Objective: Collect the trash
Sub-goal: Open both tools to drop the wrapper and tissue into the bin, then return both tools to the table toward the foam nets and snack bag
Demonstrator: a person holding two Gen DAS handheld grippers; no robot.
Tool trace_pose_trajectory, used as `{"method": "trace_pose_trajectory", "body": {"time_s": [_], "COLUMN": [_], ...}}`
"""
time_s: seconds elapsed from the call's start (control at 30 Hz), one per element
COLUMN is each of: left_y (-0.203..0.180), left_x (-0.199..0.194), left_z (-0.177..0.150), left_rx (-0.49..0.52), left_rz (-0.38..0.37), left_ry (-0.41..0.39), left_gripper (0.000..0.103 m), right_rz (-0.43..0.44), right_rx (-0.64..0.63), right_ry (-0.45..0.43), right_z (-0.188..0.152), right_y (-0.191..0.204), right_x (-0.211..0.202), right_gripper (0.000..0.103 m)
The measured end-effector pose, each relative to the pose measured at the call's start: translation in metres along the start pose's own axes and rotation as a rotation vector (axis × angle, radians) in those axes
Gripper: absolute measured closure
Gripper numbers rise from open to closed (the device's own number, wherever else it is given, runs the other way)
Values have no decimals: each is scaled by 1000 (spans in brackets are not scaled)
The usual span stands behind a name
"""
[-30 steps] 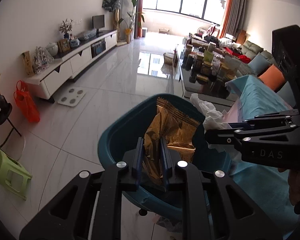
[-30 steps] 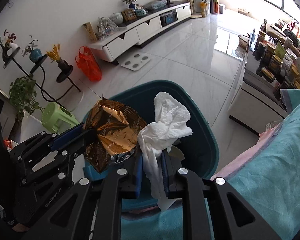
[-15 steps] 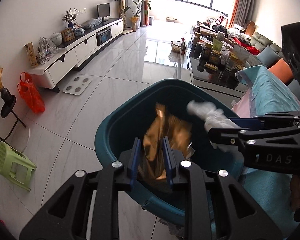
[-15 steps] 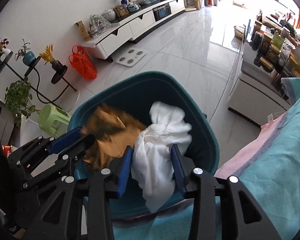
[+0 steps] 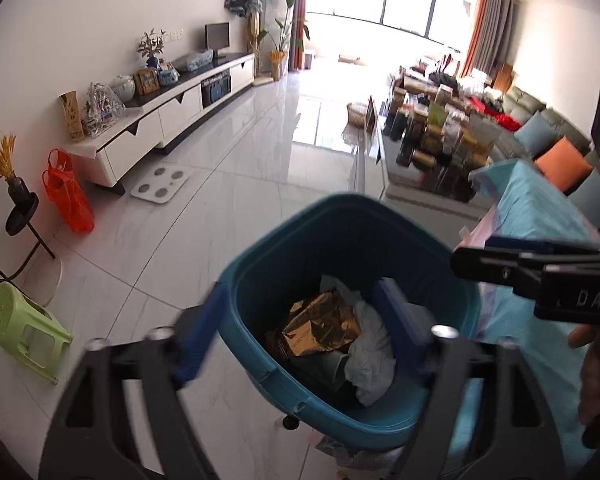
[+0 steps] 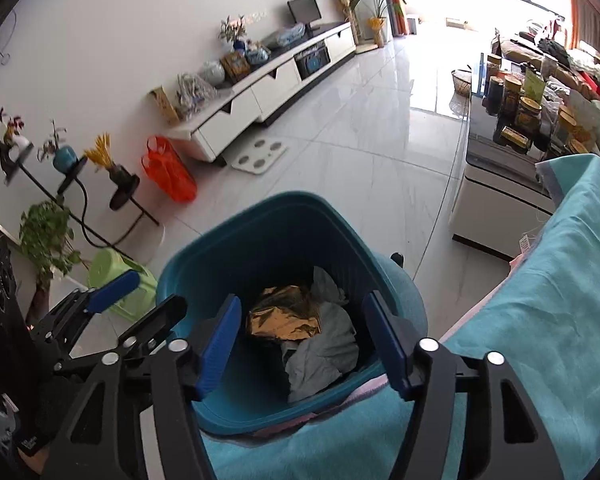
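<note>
Trash in the bin, both claws empty.

So my left claw (image 5: 300,328) and my right claw (image 6: 304,340) both hang over the teal bin (image 5: 260,264) with their jaws spread wide; they've just been opening and there's nothing between the blue pads now. The gold wrapper (image 5: 320,326) lies down at the bottom of the bin, crumpled, and the white tissue (image 5: 370,350) sits touching it on the right side, partly tucked under it as far as I can tell. From the right claw's camera the same pair shows up: gold wrapper (image 6: 286,312) on the left, tissue (image 6: 320,354) on the near right. The bin stands on the white tiled floor (image 5: 240,184), just left of the teal cloth (image 6: 540,300) covering the worktop edge. My left claw pokes in at the near left of the right camera's view, jaws apart too.
</note>
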State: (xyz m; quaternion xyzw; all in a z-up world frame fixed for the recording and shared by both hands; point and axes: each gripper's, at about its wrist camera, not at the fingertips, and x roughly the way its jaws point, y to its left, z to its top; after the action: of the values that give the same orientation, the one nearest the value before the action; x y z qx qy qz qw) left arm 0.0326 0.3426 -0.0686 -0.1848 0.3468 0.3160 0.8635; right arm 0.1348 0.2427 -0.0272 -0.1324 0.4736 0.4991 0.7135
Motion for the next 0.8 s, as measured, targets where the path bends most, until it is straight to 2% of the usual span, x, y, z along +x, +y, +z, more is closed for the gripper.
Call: {"method": "trace_pose_trajectory", "body": {"time_s": [0.03, 0.07, 0.23, 0.43, 0.5, 0.6, 0.8], "left_y": [3, 6, 23, 31, 28, 18, -24], "left_x": [-6, -11, -38, -74, -89, -110, -146], "left_z": [2, 5, 15, 22, 23, 25, 24], "left_rx": [-11, -18, -61, -101, -98, -75, -7], "left_rz": [4, 11, 30, 36, 21, -9, -80], "left_ry": [-13, -25, -70, -120, -153, -200, -287], "left_gripper": [8, 6, 6, 5, 5, 5, 5], "right_rz": [6, 10, 21, 23, 4, -16, -68], "right_rx": [2, 2, 3, 3, 5, 9, 23], "right_ry": [-13, -23, -85, -178, -217, -265, -382], "right_z": [0, 0, -3, -11, -16, -24, -53], "right_y": [0, 0, 1, 0, -1, -4, -10], "right_x": [-3, -6, -26, -63, -79, -100, -152], "right_gripper": [32, 30, 19, 11, 7, 7, 7]}}
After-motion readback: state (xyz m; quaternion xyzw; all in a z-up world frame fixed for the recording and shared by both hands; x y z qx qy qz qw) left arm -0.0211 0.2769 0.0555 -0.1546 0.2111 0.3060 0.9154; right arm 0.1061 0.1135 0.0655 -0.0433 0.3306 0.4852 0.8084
